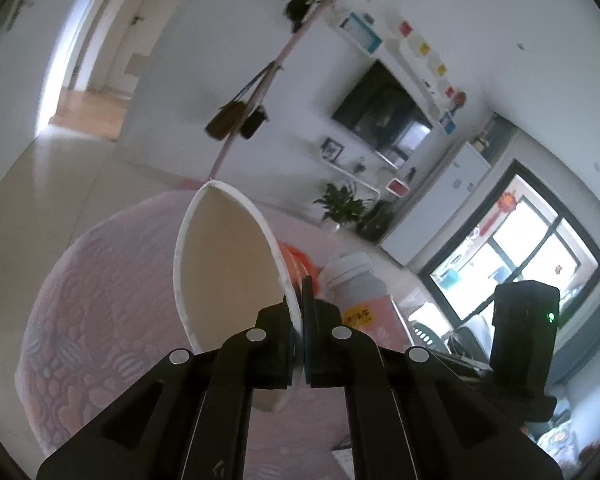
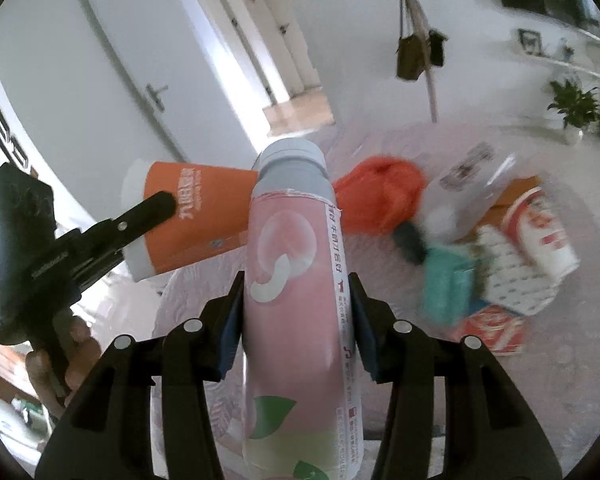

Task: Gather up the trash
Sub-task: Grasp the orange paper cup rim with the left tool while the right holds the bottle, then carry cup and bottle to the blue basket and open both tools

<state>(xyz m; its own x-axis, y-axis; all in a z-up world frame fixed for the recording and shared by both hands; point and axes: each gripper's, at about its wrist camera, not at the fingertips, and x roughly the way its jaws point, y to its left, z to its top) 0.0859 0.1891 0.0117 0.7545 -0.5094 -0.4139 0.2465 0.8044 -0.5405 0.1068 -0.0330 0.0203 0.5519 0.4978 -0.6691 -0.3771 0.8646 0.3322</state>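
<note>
A: Left wrist first. Left gripper (image 1: 300,312) clamped tight on the wall of a paper cup (image 1: 228,264), one finger inside, one outside, rim pinched between.
B: Cup's attitude?
A: Tipped on its side, mouth open toward the lens, pale inside showing; orange outer wall just visible past the far rim. Lifted clear of the table (image 1: 100,300).
B: Anything beside it?
A: Just right of the fingers, a pink bottle (image 1: 356,292) with a white cap. Further right, the black body of the other gripper with a green light.
B: Right wrist now.
A: Right gripper (image 2: 296,320) gripping the bottle (image 2: 296,280) across its body, blue pads pressed on both sides. Bottle pointing away from the lens, grey-white cap at the far end.
B: Held up or resting?
A: Up, above the table (image 2: 560,380).
B: Cup from here?
A: Left of the bottle cap: cup (image 2: 196,220), orange with white rim, lying sideways, nipped by the left gripper (image 2: 156,204). Hand (image 2: 72,356) on that gripper's handle, lower left.
B: Rest of the trash?
A: Right of and beyond the bottle, on the table: orange bag (image 2: 380,196), clear plastic, teal packet (image 2: 448,284), red-and-white cup (image 2: 540,232) lying over, patterned wrapper. Blurred, so no finer detail.
</note>
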